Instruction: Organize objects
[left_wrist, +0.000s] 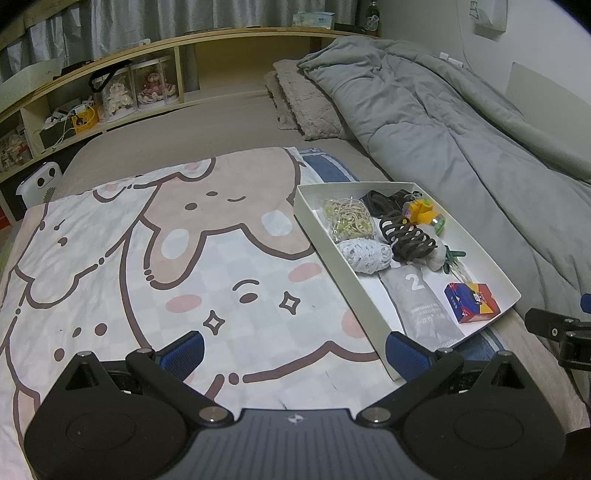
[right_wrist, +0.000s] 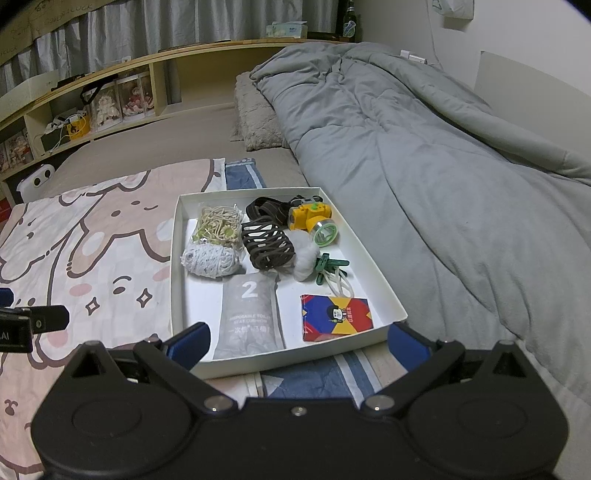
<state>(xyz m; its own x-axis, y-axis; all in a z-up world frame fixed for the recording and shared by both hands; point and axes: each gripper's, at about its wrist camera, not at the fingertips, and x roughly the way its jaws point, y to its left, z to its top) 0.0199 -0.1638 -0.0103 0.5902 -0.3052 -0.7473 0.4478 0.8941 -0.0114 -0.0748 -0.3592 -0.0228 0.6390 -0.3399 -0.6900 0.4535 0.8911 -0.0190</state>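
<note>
A shallow white tray (right_wrist: 373, 258) is seen lying on a bed, half on a cartoon-printed blanket (left_wrist: 184, 258) and just beside a rumpled grey duvet (right_wrist: 424, 166). The small goods are gathered inside its walls, it appears, so that nothing rolls off the soft bedding: a yellow headlamp (right_wrist: 308, 218) at the far end, a dark claw hair clip (right_wrist: 267, 245) in the middle, a pale cord bundle (right_wrist: 218, 221) and a white netted roll (right_wrist: 208, 260) along the left wall, green clips (right_wrist: 330, 266) toward the right wall, a grey packet marked "2" (right_wrist: 249, 317) and a colourful card box (right_wrist: 336, 317) nearest the cameras.

The right gripper (right_wrist: 299, 339) is held wide open and empty, with the tray's near wall framed between its blue pads, though contact cannot be confirmed. The left gripper (left_wrist: 295, 350) is likewise spread wide, nothing gripped, over the blanket by the tray's near left corner.

Open room is offered by the flat blanket to the left; the duvet's bulk crowds the right edge, and the tray's walls are judged the main obstacle to low approaches.
</note>
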